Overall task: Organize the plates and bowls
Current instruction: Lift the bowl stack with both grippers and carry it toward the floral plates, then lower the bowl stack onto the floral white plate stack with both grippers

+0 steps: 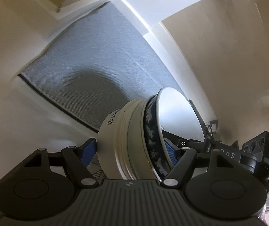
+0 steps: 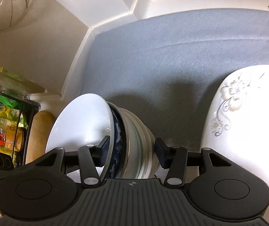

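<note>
A stack of nested bowls (image 1: 126, 141) is tipped on its side over the grey-blue mat (image 1: 89, 60). Its printed white foot faces left, a blue patterned bowl sits inside, and the white hollow faces right. My left gripper (image 1: 129, 150) is shut on the stack, one blue pad on the foot and the other inside the hollow. In the right wrist view the same bowl stack (image 2: 130, 141) lies between the fingers of my right gripper (image 2: 132, 150). Its left pad is inside the white hollow and its right pad is against the ridged base. A large white plate (image 2: 238, 122) with a flower print lies to the right.
White cabinet walls (image 2: 106, 1) enclose the mat (image 2: 172, 56) at the back and left. A wire basket (image 2: 4, 3) hangs at upper left. A black rack with yellow and green packets (image 2: 2, 116) and a wooden board (image 2: 40, 131) stand at the left.
</note>
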A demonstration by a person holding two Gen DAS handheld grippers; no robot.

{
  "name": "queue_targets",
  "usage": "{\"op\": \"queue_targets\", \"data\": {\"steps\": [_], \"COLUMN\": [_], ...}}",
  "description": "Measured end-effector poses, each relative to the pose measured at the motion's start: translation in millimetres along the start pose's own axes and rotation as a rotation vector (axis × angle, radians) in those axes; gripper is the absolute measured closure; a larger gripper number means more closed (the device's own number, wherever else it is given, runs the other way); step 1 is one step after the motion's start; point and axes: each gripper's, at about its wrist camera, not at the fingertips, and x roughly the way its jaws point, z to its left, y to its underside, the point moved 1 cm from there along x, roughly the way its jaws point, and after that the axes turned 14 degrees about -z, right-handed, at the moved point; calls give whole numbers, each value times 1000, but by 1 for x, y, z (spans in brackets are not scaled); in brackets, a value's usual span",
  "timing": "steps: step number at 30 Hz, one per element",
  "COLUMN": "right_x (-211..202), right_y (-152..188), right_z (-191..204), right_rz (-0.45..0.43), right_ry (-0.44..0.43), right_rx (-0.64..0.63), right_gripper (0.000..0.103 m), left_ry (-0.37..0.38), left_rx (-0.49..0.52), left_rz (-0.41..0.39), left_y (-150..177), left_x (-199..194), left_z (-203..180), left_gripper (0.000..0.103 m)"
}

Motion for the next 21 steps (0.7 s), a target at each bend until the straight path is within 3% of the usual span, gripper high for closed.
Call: {"op": "queue_targets", "data": {"steps": [11,21], "right_x": [-33,-76], "right_y": [-16,-20], "right_z": [-12,-62], "right_rz": [-66,-132], "right_ry": [10,69], "right_rx": [-13,77], "right_gripper": [50,50], "left_ry": [42,114], "left_rx": [55,145], "left_rz": [-10,87], "left_y": [6,22], "left_x": [15,55], "left_z": [-32,-77], "left_gripper": [25,25]}}
